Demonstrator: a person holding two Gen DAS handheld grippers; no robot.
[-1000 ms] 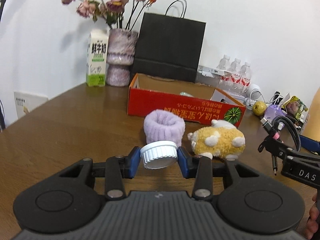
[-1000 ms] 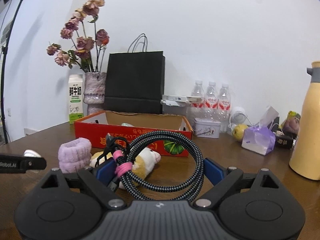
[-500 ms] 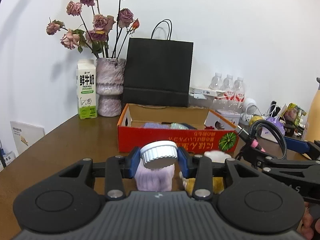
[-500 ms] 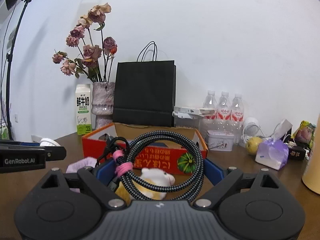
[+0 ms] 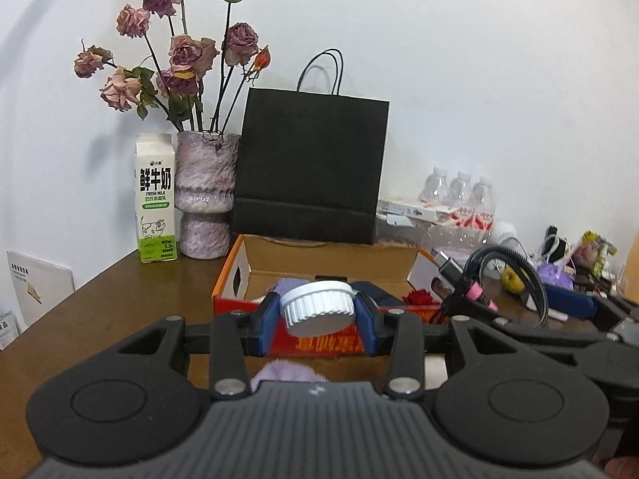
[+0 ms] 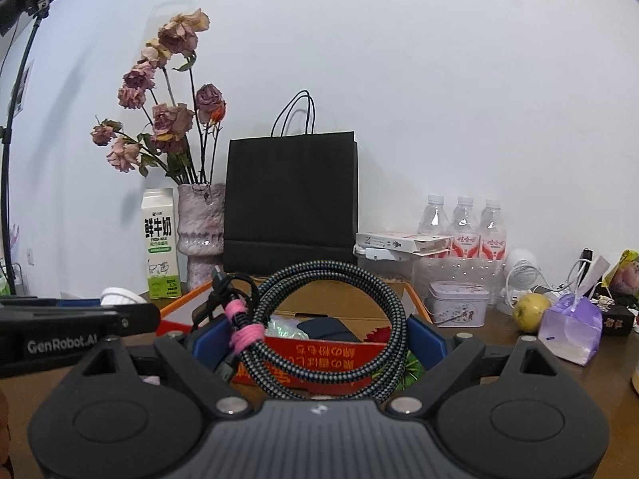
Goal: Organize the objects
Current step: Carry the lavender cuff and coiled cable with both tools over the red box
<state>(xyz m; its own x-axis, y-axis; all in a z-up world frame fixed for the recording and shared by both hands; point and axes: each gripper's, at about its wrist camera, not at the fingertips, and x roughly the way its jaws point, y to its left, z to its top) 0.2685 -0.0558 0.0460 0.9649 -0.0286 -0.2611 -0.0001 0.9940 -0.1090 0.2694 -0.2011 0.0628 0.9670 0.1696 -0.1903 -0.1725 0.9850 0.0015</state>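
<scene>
My left gripper [image 5: 317, 321] is shut on a white ribbed jar lid [image 5: 317, 308], held just before the near wall of the red cardboard box [image 5: 339, 345]. My right gripper [image 6: 319, 343] is shut on a coiled braided cable [image 6: 331, 325] tied with a pink band, also in front of that red box [image 6: 331, 353]. The open box holds a purple item, a dark blue object and a red flower. A lilac fuzzy band [image 5: 285, 373] lies on the table under the left gripper. In the left wrist view the right gripper with the cable [image 5: 515, 279] shows at the right.
Behind the box stand a black paper bag [image 5: 311, 167], a vase of dried roses [image 5: 203, 195] and a milk carton [image 5: 155, 199]. Water bottles [image 6: 463, 225], a small tin [image 6: 459, 303], a yellow fruit [image 6: 531, 311] and a lilac tissue pack [image 6: 571, 327] crowd the right.
Both grippers rose and moved toward the red box with their loads. The plush toy and lilac band dropped below the fingers, and the box's inside came into view.
</scene>
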